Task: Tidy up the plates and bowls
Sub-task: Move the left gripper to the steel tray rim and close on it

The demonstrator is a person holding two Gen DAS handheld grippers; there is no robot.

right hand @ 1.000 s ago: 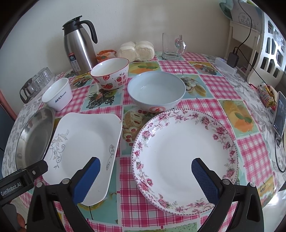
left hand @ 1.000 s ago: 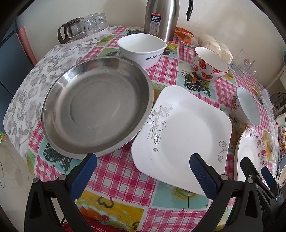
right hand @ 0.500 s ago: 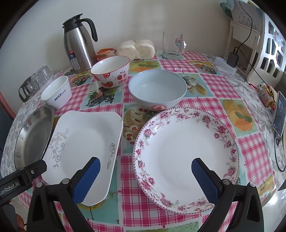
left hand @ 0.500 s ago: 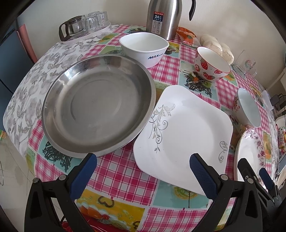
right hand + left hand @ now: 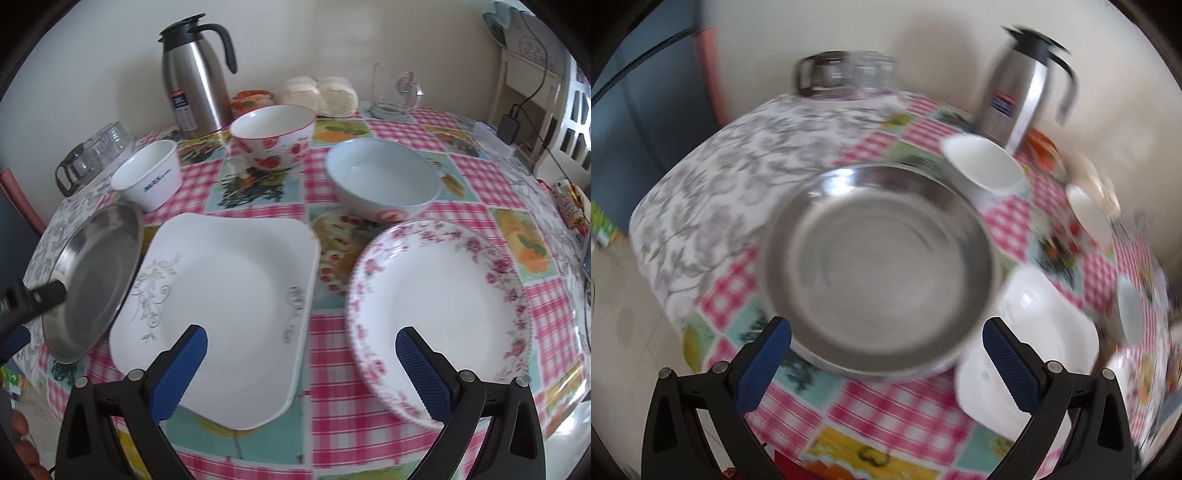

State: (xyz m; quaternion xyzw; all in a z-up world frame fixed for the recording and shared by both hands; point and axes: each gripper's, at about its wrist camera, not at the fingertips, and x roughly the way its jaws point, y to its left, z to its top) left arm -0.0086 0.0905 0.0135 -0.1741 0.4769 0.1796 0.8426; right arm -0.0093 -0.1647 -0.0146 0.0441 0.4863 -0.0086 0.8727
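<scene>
A large steel plate lies at the table's left edge, straight ahead of my open, empty left gripper; this view is motion-blurred. A square white plate lies beside it, its left edge under the steel plate's rim. A floral round plate lies to the right. My open, empty right gripper hovers between the white and floral plates. Behind stand a small white bowl, a strawberry bowl and a pale blue bowl.
A steel thermos jug, glass cups with a glass pot, buns and a glass mug stand along the back. The left gripper's tip reaches over the steel plate. A white chair and cables are at right.
My left gripper has swung left and now faces the steel plate instead of the square white plate. My right gripper has shifted left, toward the gap between the white and floral plates.
</scene>
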